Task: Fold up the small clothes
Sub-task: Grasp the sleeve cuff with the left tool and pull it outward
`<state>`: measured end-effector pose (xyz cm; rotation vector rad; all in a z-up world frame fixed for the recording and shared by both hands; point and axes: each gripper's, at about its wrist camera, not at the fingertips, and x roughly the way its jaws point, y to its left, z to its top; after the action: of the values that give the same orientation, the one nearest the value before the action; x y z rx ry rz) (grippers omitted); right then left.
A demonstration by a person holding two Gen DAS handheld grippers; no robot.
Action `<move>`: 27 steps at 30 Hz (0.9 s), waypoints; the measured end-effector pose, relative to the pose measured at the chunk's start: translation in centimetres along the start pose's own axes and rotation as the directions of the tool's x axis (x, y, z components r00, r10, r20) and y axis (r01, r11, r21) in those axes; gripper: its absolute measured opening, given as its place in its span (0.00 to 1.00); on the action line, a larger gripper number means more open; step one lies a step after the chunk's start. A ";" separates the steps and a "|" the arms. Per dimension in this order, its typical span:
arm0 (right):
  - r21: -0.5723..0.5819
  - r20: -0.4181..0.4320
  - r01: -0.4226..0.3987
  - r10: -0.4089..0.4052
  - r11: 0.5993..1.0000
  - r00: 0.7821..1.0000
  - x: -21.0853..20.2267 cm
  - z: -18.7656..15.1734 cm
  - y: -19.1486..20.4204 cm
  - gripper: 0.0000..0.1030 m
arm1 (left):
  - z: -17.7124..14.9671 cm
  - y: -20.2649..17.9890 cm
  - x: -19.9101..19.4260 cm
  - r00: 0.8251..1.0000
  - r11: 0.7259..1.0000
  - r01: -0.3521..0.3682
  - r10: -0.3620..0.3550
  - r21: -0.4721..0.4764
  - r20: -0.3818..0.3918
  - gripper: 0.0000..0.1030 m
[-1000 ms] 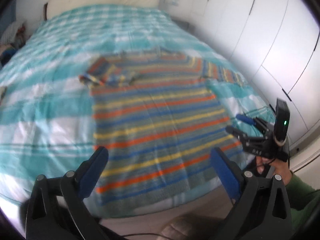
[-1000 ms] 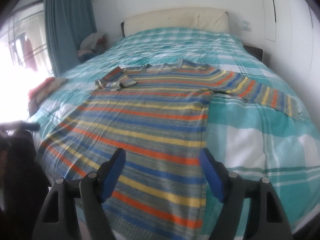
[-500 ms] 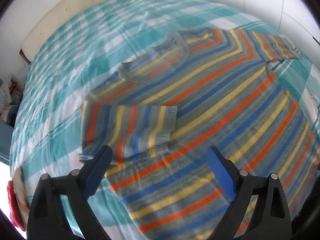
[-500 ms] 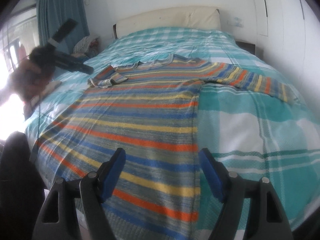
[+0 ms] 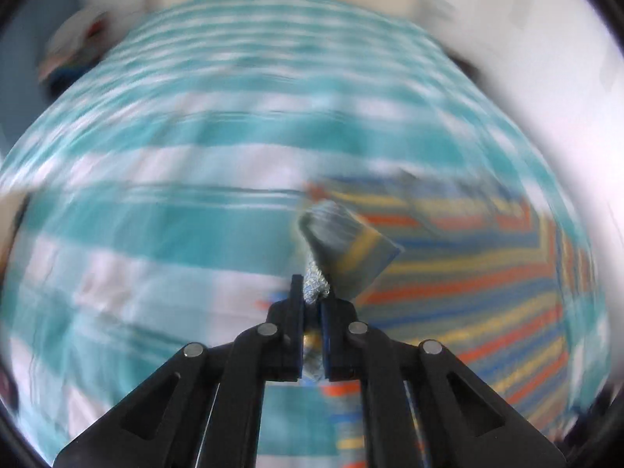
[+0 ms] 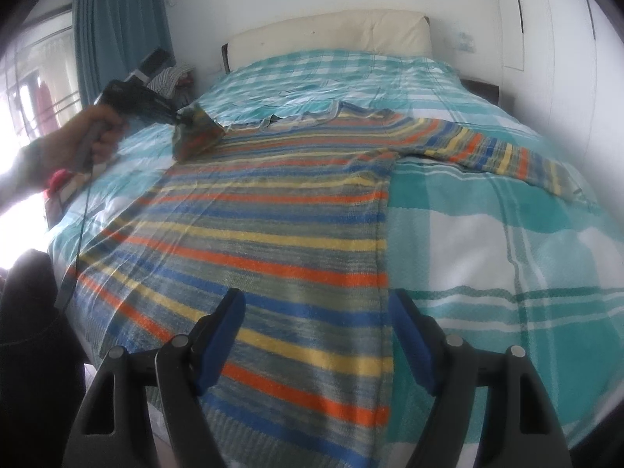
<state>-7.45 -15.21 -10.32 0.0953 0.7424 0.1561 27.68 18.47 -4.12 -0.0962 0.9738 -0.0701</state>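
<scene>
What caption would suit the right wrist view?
Left gripper pinches the striped sweater sleeve while the right gripper waits open over its hem.

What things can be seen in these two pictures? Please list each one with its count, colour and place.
striped sweater: one, orange, blue, yellow and grey stripes, spread flat on the bed; one sleeve lies stretched out to the right, the other sleeve is lifted at the left.
bedcover: one, teal and white check, over the whole bed.
headboard: one, cream, at the far end.
curtain: one, teal, far left by the window.
small pile of clothes: one, striped, beside the bed, blurred.
left gripper: black, jaws shut on the lifted sleeve's cuff.
right gripper: black with blue pads, jaws open over the hem.
hand: one, holding the left gripper.
</scene>
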 end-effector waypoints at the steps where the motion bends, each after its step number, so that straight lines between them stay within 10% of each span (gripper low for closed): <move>1: 0.004 0.002 -0.003 0.003 1.000 1.000 0.1 0.1 0.0 0.73 | 0.0 3.1 -0.1 0.999 0.995 -0.042 0.042 -0.089 -0.002 0.05; 6: 0.004 -0.013 -0.018 0.018 1.000 1.000 0.8 0.1 0.6 0.73 | -3.5 13.0 2.5 0.975 0.936 -0.211 0.182 -0.283 -0.126 0.04; 21: -0.011 -0.058 0.000 -0.001 1.000 0.998 2.0 -0.6 0.9 0.73 | -6.1 18.3 3.8 0.991 0.876 -0.128 0.097 -0.464 -0.091 0.04; 27: -0.012 -0.064 -0.002 0.001 1.000 0.998 1.9 -0.8 1.1 0.73 | -7.5 20.3 3.1 0.999 0.826 0.032 -0.044 -0.563 -0.008 0.34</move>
<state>-6.71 -13.81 -12.05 0.0793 0.8052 0.1658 23.53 37.94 -13.11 -0.6650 0.9883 0.1858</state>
